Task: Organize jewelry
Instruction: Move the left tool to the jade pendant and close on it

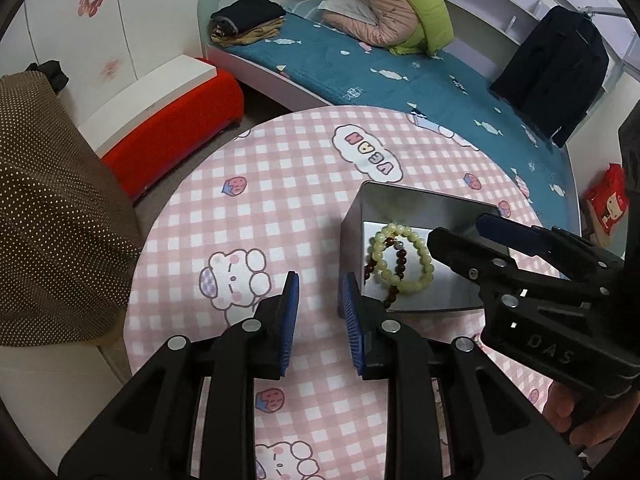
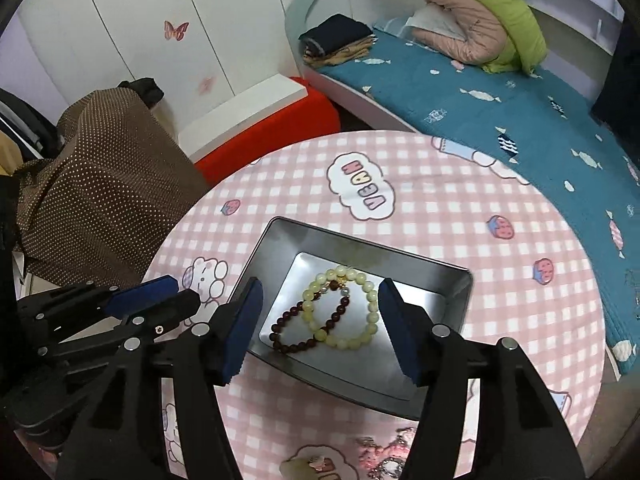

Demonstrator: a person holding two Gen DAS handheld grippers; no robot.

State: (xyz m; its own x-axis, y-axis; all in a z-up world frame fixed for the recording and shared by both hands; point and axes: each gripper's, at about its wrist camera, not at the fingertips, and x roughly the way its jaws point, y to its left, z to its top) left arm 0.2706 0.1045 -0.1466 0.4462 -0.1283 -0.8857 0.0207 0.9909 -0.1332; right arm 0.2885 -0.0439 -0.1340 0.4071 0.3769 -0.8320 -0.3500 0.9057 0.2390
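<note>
An open metal tin (image 2: 466, 280) stands on a round table with a pink checked cloth (image 2: 440, 208). Inside lie two bead bracelets that overlap: a pale yellow-green bracelet (image 2: 372, 308) and a dark red bracelet (image 2: 280, 332). My right gripper (image 2: 320, 286) hangs open just above the tin, its blue pads either side of the bracelets and clear of them. My left gripper (image 1: 320, 280) is open by a narrow gap with nothing in it, over the cloth just left of the tin (image 1: 352, 240). In the left wrist view the right gripper (image 1: 460, 228) reaches over the bracelets (image 1: 426, 264).
A bed with a teal cover (image 2: 500, 120) curves round the far side of the table. A red stool (image 2: 280, 132) and a chair draped in brown dotted cloth (image 2: 100, 184) stand to the left. A small pale object (image 2: 304, 466) lies at the table's near edge.
</note>
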